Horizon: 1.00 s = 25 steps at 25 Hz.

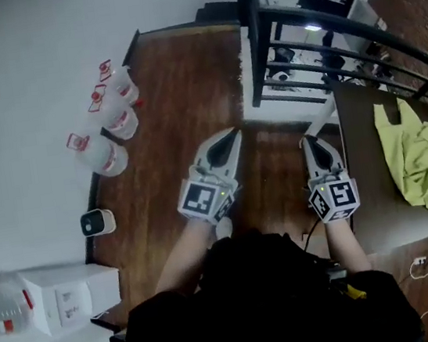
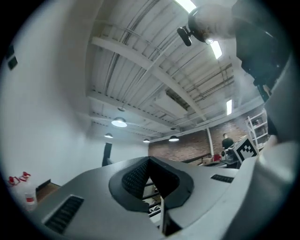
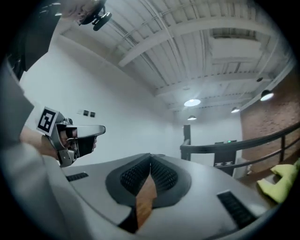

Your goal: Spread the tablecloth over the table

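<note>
Head view shows the yellow-green fabric tablecloth lying crumpled on the brown rectangular bench at the right, not yet spread. The left tongs and right tongs are both closed and empty. They are held level over the brown wooden floor beside the bench, probably because no grasp on the cloth has begun.

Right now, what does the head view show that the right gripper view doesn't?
Only the head view shows the plastic bottles by the white wall and the white boxes. Only the right gripper view shows the ceiling lamps and roof beams. Both show the yellow-green tablecloth bunched up, the black railing, the left claw and the right claw, each shut with nothing in it.
</note>
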Each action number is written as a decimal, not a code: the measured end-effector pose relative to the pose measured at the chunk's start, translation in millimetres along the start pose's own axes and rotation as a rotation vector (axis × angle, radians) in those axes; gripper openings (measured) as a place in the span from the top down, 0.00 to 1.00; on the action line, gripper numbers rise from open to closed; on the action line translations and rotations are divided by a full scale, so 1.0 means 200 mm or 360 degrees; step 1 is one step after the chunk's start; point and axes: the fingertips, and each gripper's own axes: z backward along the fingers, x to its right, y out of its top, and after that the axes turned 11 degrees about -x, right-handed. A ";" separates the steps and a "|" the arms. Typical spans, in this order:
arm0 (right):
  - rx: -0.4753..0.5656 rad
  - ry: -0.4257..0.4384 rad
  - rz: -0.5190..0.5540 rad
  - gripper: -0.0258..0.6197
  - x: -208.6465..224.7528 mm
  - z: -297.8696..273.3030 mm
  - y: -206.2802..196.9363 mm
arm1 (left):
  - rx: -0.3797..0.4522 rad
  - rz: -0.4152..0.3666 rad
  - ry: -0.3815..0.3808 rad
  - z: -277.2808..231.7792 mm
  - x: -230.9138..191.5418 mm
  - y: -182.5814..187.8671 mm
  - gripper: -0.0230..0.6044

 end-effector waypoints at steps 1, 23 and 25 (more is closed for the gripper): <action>0.0011 -0.0092 -0.0010 0.95 0.04 -0.01 0.03 | 0.0003 -0.0010 -0.0072 -0.08 -0.04 0.02 0.96; 0.0228 -0.1503 -0.0408 0.95 1.62 0.89 -0.20 | -0.0168 -0.0178 -0.1294 -1.76 1.09 -0.06 0.96; 0.0217 -0.1530 -0.0362 0.95 1.74 0.93 -0.19 | -0.0149 -0.0163 -0.1328 -1.91 1.22 -0.06 0.96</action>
